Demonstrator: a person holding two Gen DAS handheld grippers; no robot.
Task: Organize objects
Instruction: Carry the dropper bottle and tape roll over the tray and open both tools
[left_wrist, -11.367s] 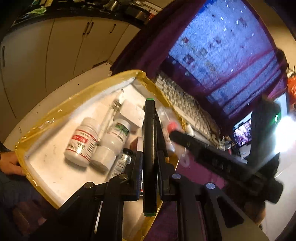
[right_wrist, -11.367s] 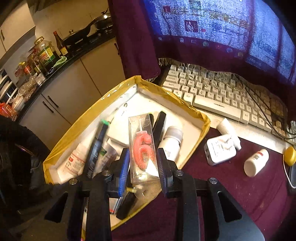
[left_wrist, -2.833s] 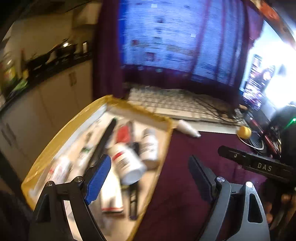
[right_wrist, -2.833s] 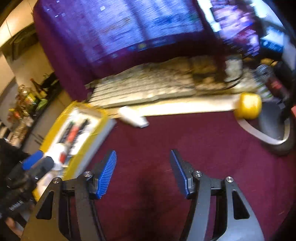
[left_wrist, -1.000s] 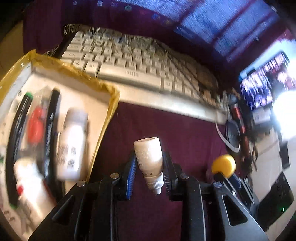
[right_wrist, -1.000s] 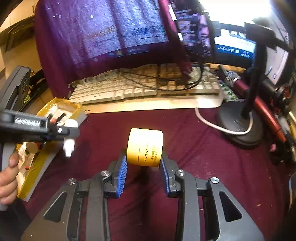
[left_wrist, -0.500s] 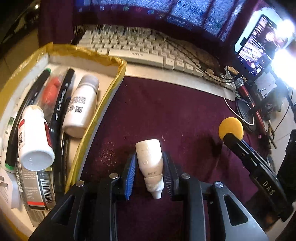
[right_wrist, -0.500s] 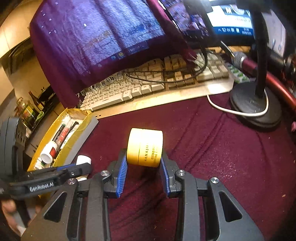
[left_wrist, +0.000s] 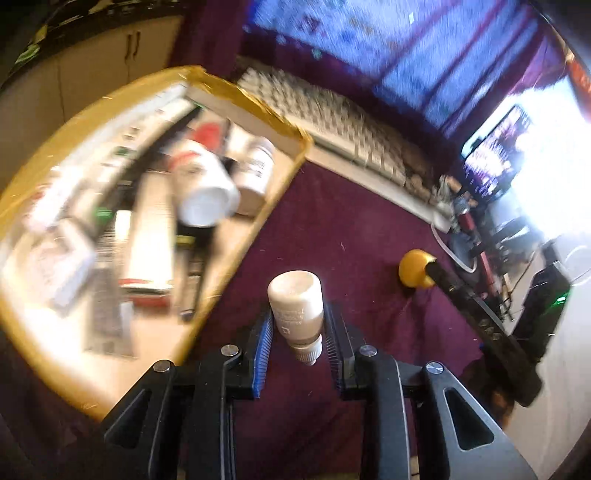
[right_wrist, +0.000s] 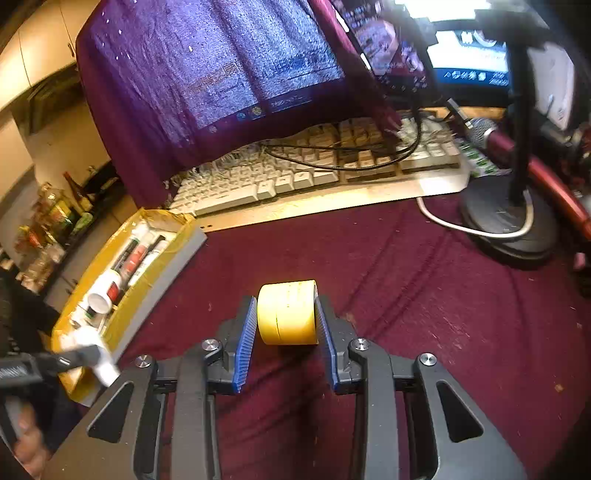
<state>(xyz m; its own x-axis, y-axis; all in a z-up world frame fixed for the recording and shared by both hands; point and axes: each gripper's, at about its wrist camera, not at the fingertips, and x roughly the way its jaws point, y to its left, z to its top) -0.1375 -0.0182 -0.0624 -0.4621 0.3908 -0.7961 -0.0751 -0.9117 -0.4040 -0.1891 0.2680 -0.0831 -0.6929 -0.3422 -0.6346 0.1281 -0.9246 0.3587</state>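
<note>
- A white keyboard (right_wrist: 314, 173) lay at twelve o'clock on the worktop, black cables trailing across its keys.
- A purple cloth (right_wrist: 207, 85) hung draped behind the keyboard.
- A microphone stand with a round black base (right_wrist: 509, 229) stood at two o'clock, a white cable curling round it.
- Bottles and jars (right_wrist: 55, 221) crowded a kitchen counter at nine o'clock.
- Lit screens (right_wrist: 469, 59) glowed at one o'clock.

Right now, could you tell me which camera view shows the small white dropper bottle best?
The left wrist view: the dropper bottle sits centered and sharp between the left tool's pads, cap toward the camera. In the right wrist view it is a blurred white shape at the lower left.
</note>
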